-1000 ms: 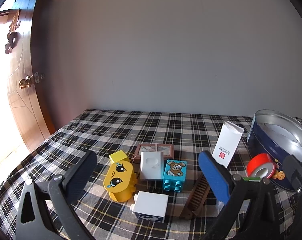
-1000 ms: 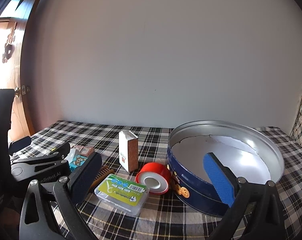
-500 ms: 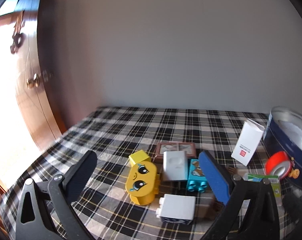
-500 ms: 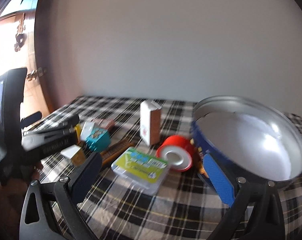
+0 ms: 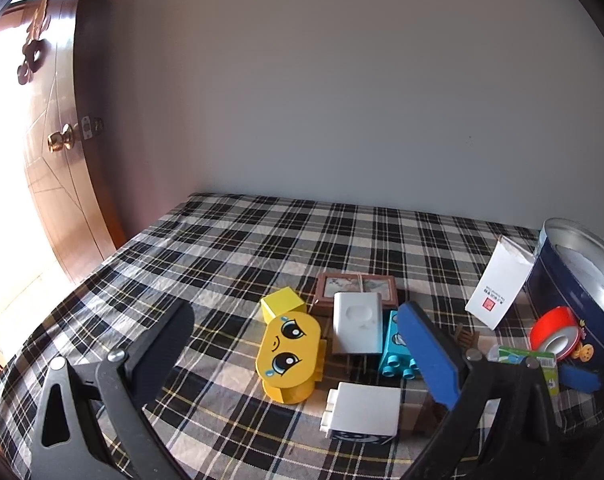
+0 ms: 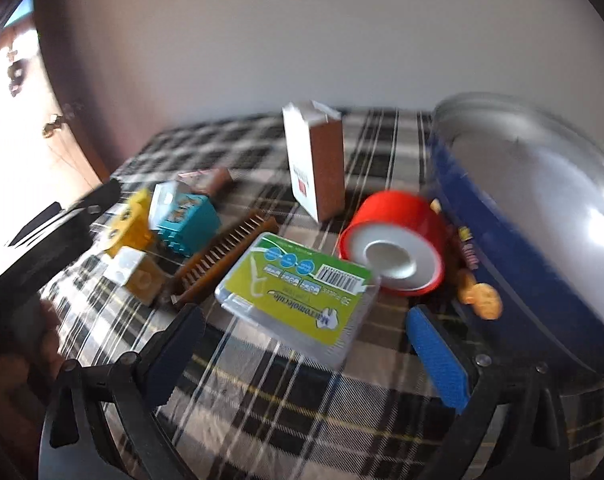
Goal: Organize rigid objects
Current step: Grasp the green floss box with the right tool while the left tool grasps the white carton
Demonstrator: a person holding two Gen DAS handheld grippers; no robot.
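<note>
Right wrist view, clear case [image 6: 298, 294] before gaping right claw [image 6: 305, 354] (tape roll [image 6: 395, 248] behind)

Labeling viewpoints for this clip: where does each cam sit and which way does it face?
Left wrist: on the left tool, open, looking forward and down at the toy blocks: yellow face block, white block; both its fingers frame the view.
Right wrist: on the right tool, open, tilted down at the clear plastic case and red tape roll; its fingers show, plus the left tool and a hand at the left edge.
Shared: white carton, blue tin, red tape roll, yellow face block.
</note>
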